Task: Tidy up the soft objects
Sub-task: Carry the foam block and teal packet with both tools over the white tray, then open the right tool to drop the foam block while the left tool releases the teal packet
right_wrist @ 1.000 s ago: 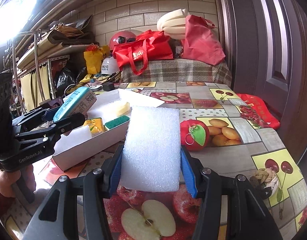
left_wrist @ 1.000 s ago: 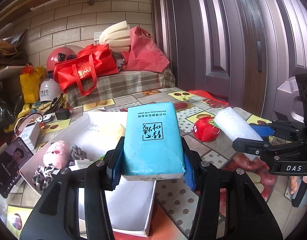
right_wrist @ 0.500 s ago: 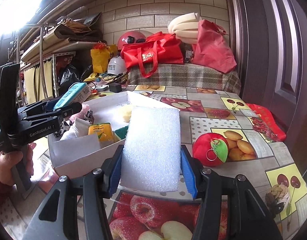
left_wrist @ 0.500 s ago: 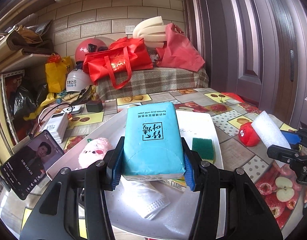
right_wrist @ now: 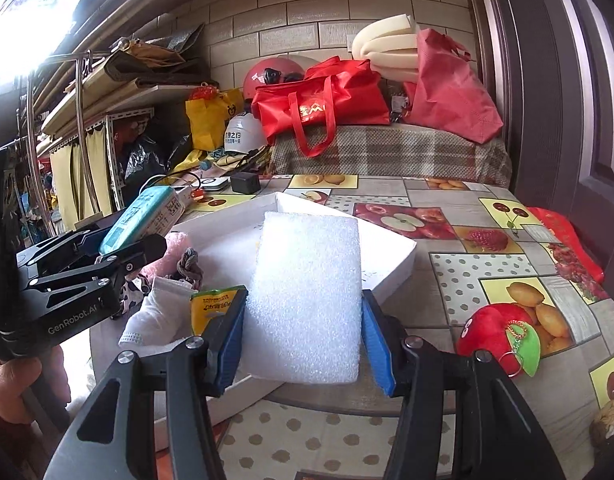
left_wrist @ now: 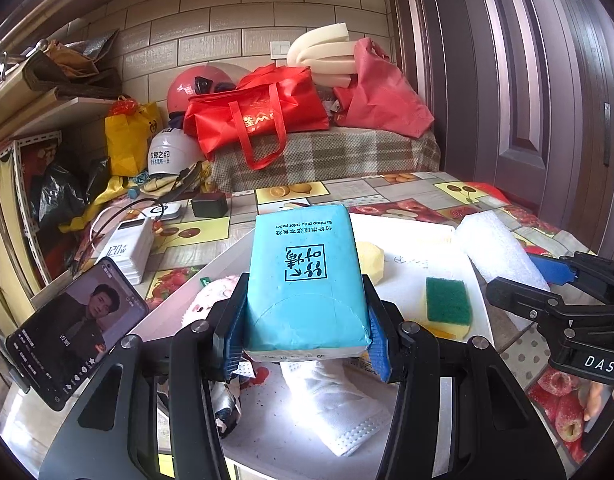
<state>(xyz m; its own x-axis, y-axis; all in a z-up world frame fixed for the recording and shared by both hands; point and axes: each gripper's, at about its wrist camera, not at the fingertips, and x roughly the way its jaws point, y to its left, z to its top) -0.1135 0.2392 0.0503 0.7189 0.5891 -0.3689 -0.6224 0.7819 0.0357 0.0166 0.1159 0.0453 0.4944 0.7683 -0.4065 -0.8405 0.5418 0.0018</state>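
A fruit-print tablecloth covers the cluttered room's table. Over the white box, the left gripper pinches a blue tissue pack; the right gripper, angled slightly downward, pinches a white foam block.

A cluttered home storeroom: tiled wall, panelled door, fruit-print oilcloth table, helmets, red shopping bags, foam rolls and a loaded metal shelf
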